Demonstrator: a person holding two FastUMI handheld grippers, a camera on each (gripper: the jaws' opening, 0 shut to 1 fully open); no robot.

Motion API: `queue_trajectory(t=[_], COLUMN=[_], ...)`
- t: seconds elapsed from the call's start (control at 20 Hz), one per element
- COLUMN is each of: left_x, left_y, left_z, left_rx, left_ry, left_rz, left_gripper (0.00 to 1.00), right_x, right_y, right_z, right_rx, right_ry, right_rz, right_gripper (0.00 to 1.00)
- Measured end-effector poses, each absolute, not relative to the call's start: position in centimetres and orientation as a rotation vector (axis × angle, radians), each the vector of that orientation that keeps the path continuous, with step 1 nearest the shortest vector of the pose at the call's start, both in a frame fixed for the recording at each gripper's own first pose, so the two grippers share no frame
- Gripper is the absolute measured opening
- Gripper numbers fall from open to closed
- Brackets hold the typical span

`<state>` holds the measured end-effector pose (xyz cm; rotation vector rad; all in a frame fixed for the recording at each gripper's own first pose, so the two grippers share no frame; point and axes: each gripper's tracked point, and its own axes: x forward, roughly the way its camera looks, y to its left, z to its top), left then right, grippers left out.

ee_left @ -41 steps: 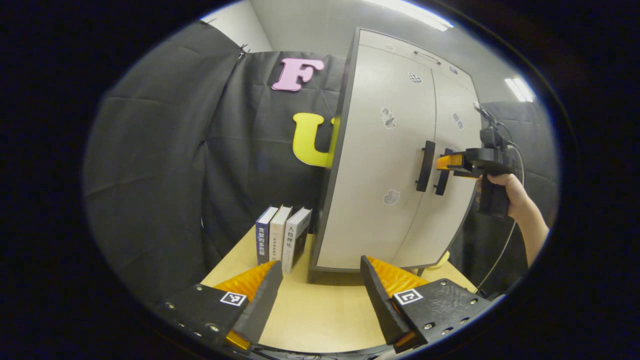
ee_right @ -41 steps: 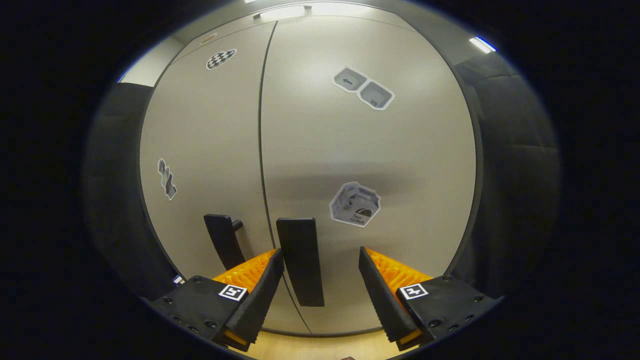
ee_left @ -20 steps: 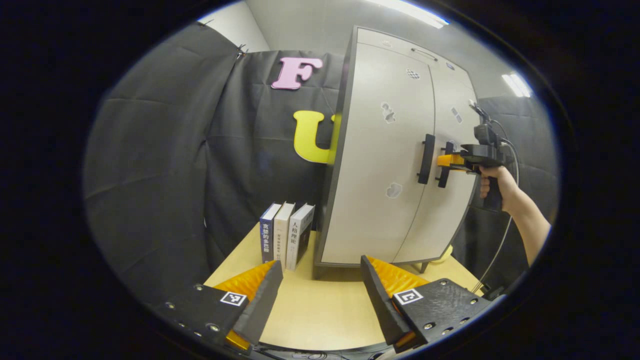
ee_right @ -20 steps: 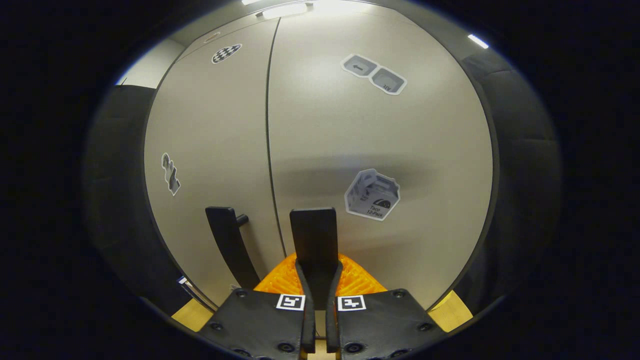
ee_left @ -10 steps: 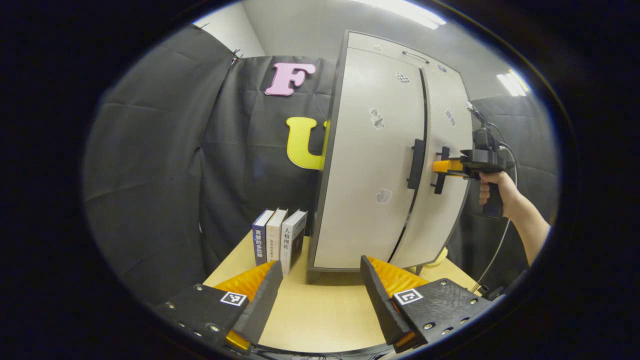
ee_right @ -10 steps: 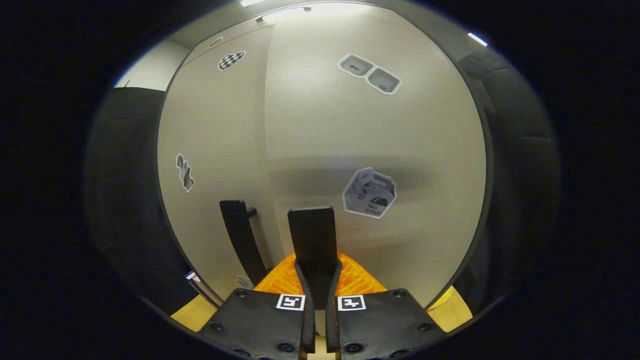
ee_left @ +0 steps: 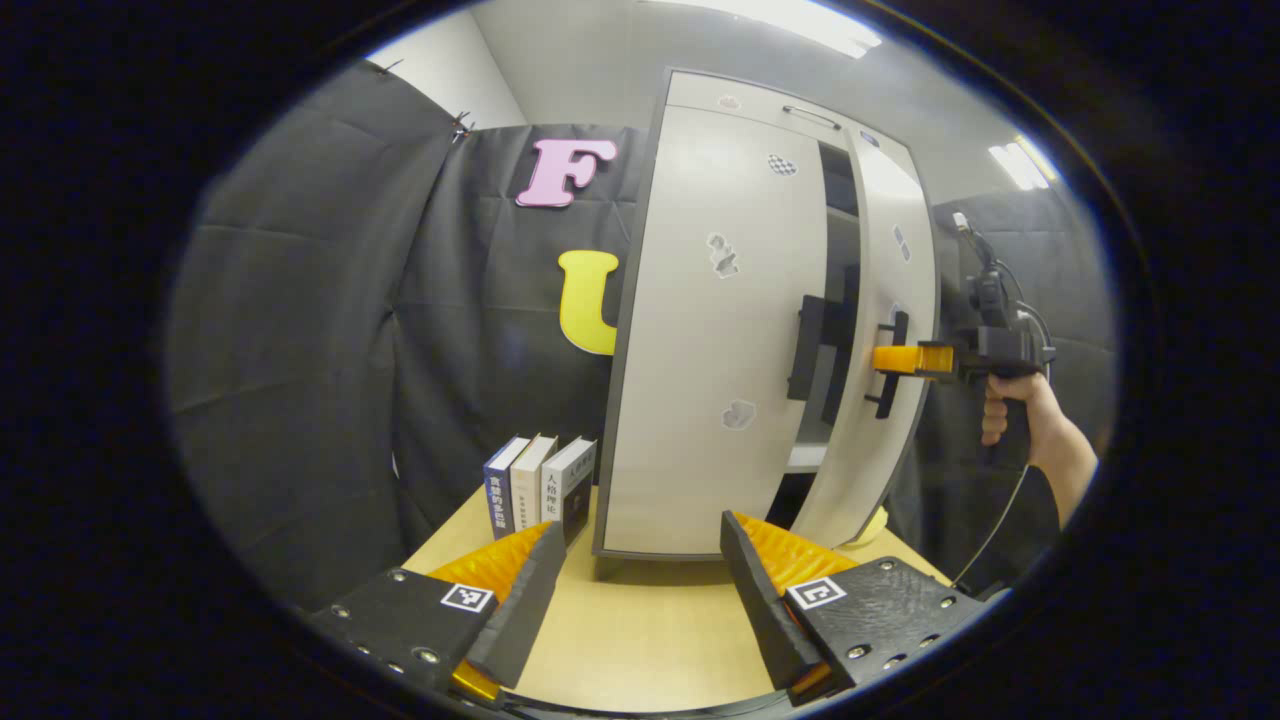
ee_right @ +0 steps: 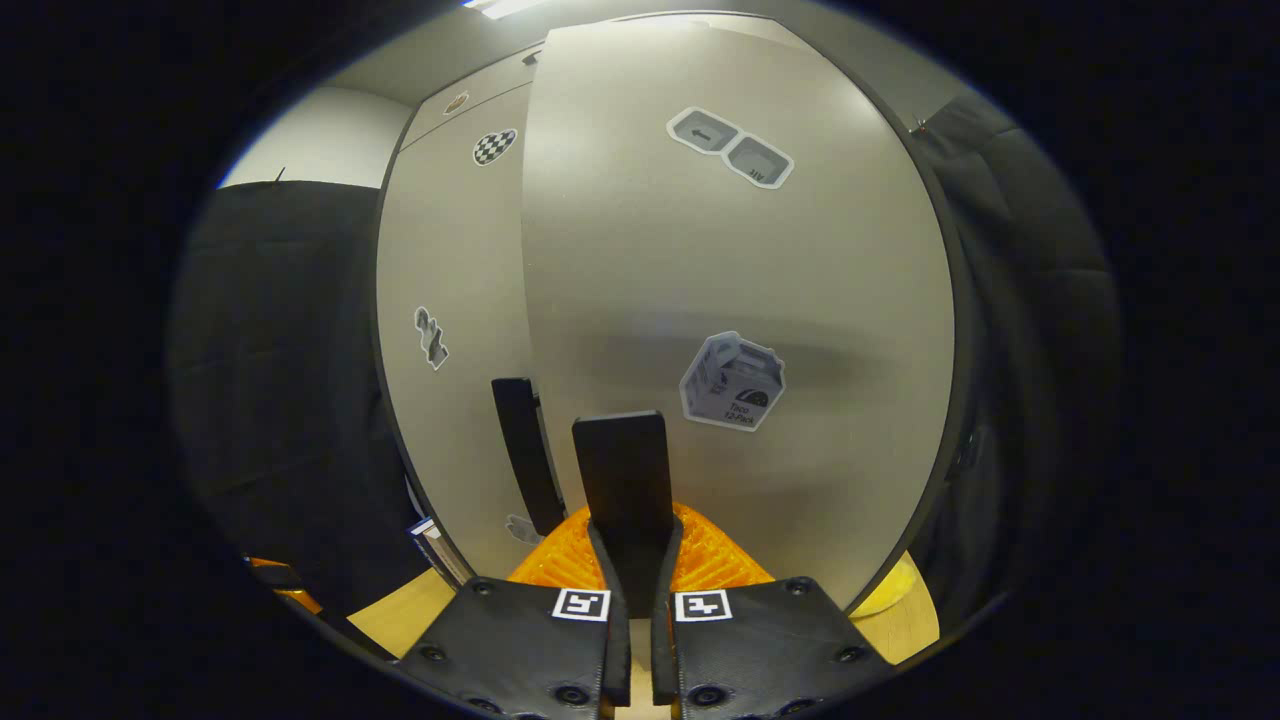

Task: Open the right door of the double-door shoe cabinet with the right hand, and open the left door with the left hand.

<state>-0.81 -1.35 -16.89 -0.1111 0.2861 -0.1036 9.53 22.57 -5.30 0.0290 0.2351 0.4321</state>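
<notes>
The pale shoe cabinet (ee_left: 700, 330) stands on a wooden table (ee_left: 640, 620). Its right door (ee_left: 890, 340) is swung partly outward, showing dark shelves in the gap. In the right gripper view my right gripper (ee_right: 632, 590) is shut on the black handle of the right door (ee_right: 625, 490), with the door face (ee_right: 740, 300) right ahead. The left door (ee_left: 710, 330) stays closed, its black handle (ee_left: 806, 346) untouched. My left gripper (ee_left: 640, 590) hangs open above the table, well short of the cabinet. A hand (ee_left: 1010, 410) holds the right gripper (ee_left: 895, 360) at the door.
Three books (ee_left: 535, 480) stand upright on the table left of the cabinet. Black cloth walls surround the booth. A cable hangs from the right gripper down to the table's right edge. Something yellow (ee_left: 875, 525) lies behind the open door's lower corner.
My right gripper closed on the right door's handle and has pulled the door outward; the gap beside the left door widened. My left gripper stayed open and drifted a little leftward.
</notes>
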Motion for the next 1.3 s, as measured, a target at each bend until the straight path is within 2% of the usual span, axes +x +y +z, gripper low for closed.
queue_trajectory(t=[0.4,0.65,1.3], left_x=[-2.5,-4.0,-3.7], left_y=[-6.7,-10.8,-15.1], left_z=[-14.5,-14.0,-14.7], left_rx=[-0.064,-0.096,-0.085], left_ry=[0.245,0.222,0.228], left_rz=[-0.063,-0.085,-0.105], left_gripper=[0.9,0.9,0.91], right_x=[6.7,5.6,3.2], right_y=[20.3,19.2,14.1], right_z=[-5.1,-4.9,-4.5], right_rx=[0.015,0.021,0.033], right_ry=[0.248,0.241,0.227], right_rz=[0.578,0.633,0.662], right_gripper=[0.1,0.1,0.1])
